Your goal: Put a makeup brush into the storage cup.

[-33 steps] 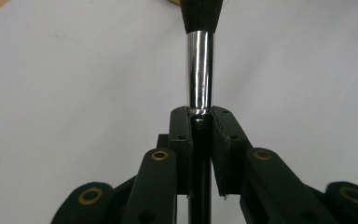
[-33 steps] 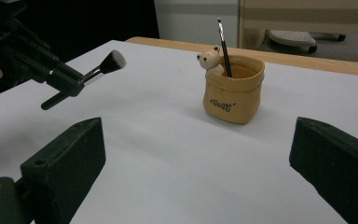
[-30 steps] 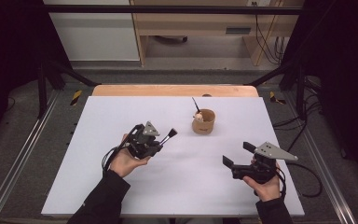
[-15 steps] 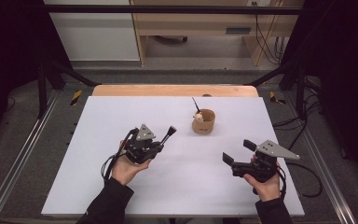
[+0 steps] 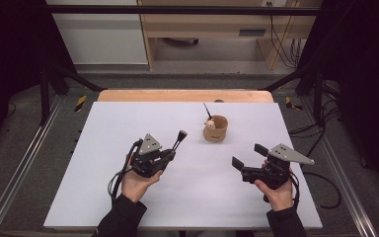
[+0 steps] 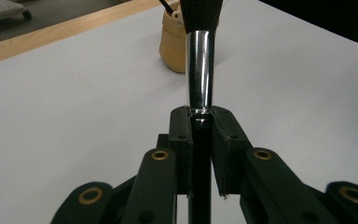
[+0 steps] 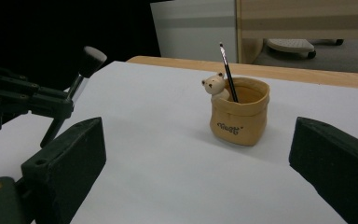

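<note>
While the left hand-held gripper [image 5: 176, 146] clamps the light, stiff makeup brush [image 6: 199, 60] by its slippery handle below the metal collar, near the cup [image 5: 215, 129] on the table [image 5: 103, 148], the right hand-held gripper [image 5: 246, 155] gapes empty

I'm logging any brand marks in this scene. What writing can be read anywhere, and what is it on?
One short dark word in script on the front of the tan pot, in the right gripper view: too blurred to read for certain.
Nothing readable on the brush, the grippers or the table.
</note>
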Motion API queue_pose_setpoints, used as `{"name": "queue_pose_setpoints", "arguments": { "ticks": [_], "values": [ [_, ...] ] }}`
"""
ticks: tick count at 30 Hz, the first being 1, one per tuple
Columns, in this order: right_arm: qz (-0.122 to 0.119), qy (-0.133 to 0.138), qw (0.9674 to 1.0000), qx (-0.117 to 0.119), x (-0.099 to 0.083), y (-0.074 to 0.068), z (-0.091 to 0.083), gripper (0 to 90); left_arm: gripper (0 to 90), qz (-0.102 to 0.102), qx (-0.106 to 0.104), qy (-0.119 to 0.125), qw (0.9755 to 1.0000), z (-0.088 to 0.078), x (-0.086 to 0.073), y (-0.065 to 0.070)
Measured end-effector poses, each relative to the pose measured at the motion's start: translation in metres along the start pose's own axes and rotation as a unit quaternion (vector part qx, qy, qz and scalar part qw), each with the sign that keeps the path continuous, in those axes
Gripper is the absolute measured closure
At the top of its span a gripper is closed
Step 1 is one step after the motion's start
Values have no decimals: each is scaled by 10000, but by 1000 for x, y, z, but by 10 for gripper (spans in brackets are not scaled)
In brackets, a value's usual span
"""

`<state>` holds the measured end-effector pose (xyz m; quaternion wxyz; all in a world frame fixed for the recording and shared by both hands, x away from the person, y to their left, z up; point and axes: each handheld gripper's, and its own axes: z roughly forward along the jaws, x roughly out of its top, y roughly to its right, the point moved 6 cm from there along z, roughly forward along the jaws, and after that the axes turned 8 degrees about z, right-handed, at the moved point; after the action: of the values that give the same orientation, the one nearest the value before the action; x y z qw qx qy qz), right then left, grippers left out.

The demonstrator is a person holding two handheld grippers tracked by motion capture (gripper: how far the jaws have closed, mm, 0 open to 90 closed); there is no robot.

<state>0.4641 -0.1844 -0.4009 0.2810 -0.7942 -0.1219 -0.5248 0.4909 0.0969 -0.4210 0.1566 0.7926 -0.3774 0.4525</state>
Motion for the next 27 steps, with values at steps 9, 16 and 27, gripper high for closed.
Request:
{"name": "queue_pose_setpoints", "arguments": {
  "ticks": [9, 16, 27],
  "values": [
    [111, 61, 9998, 142, 9, -15, 10, 53, 788, -117, 51, 117, 9998, 1, -1, 7],
    [239, 46, 9995, 203, 11, -24, 20, 60, 788, -226, 82, 132, 9996, 6, -6, 11],
    [401, 14, 9986, 356, 11, -36, 32, 73, 788, -359, 75, 269, 9990, 9, -6, 19]
  ]
}}
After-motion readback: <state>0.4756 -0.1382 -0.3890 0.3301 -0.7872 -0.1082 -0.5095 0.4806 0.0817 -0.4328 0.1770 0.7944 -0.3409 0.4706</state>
